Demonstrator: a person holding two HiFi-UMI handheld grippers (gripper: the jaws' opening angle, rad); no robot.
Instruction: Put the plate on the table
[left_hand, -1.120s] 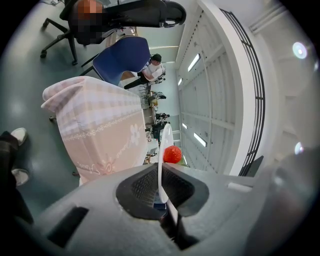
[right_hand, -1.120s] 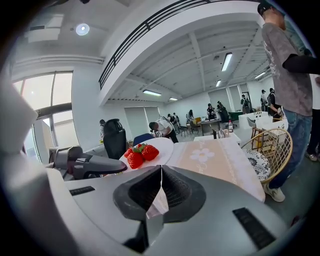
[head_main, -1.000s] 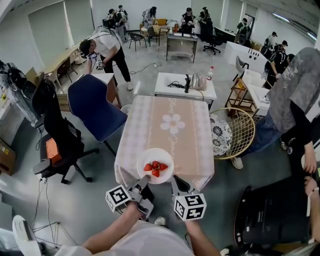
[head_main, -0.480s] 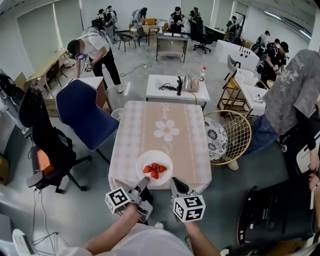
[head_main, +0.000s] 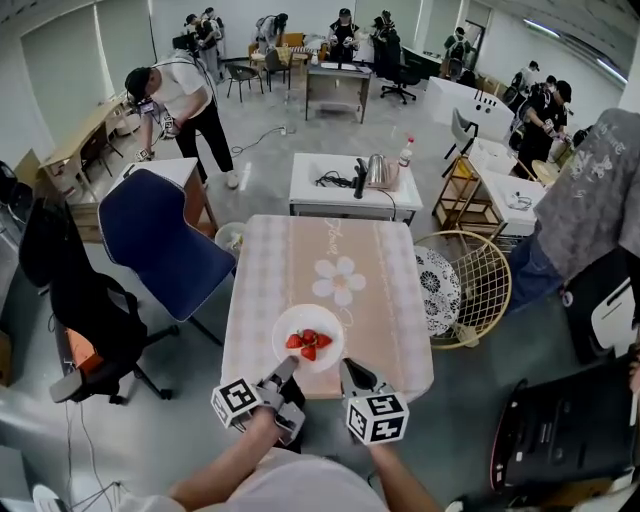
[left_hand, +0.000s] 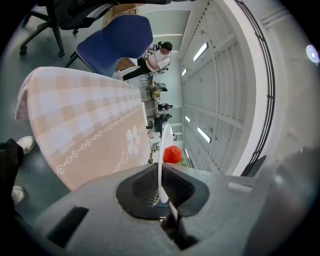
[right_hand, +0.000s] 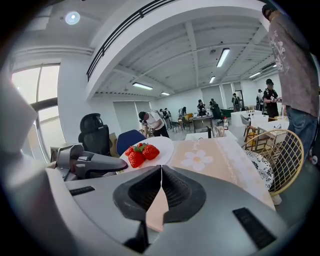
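Clamping the plate (head_main: 321, 322) by its rim in my left gripper (head_main: 290, 366), strawberries (head_main: 308, 343) aboard, over the table's (head_main: 330, 245) near end; right gripper (head_main: 345, 368) closed, empty, alongside.

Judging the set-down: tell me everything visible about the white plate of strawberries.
The round white plate looks smooth and glossy, shallow, with a plain rim. It sits about level and carries a small heap of red strawberries. The left gripper has its jaws shut on the near left rim; the right gripper, jaws shut, sits by the near right rim, contact unclear. It hangs over the near end of the table with the pink checked cloth, seemingly not resting on it.
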